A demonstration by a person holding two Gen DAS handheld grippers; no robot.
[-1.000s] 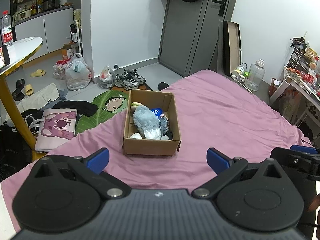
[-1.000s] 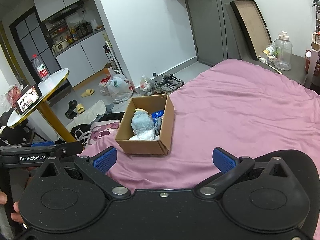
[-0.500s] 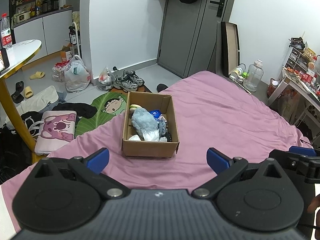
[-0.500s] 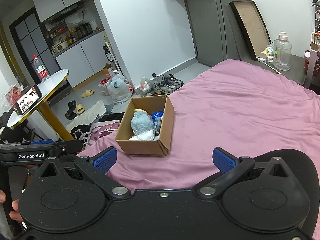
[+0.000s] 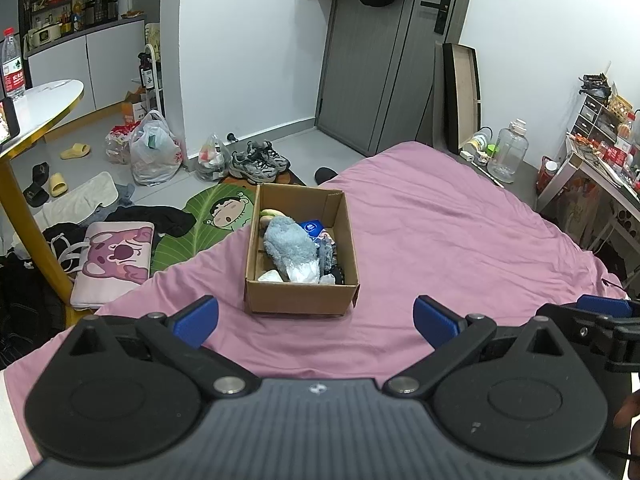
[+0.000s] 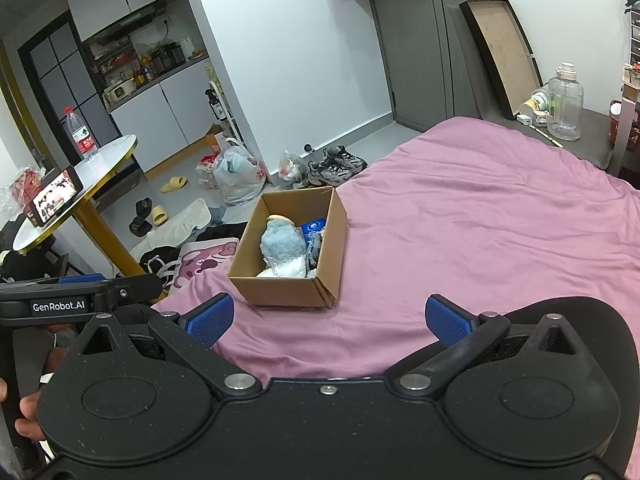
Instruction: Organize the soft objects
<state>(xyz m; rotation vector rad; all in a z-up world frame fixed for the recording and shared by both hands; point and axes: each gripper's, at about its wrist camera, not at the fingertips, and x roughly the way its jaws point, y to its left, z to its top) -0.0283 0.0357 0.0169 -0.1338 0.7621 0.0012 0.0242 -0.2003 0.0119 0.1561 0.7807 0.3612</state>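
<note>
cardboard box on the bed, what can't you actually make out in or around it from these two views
- Cardboard box floor, both views: hidden under the fluffy blue-grey plush.
- Yellow item, left wrist view: mostly covered by the plush; identity unclear.
- Dark items by the box's right wall: too small to identify.
- Blue packet, right wrist view: print unreadable.
- Bed near edge: blocked by both open grippers.

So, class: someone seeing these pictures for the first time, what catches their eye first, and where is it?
Probably the open cardboard box standing near the edge of the pink bedspread, with a fluffy blue-grey soft toy lying inside it. Next, the two grippers, left and right, low in the foreground, jaws wide apart and empty.
</note>
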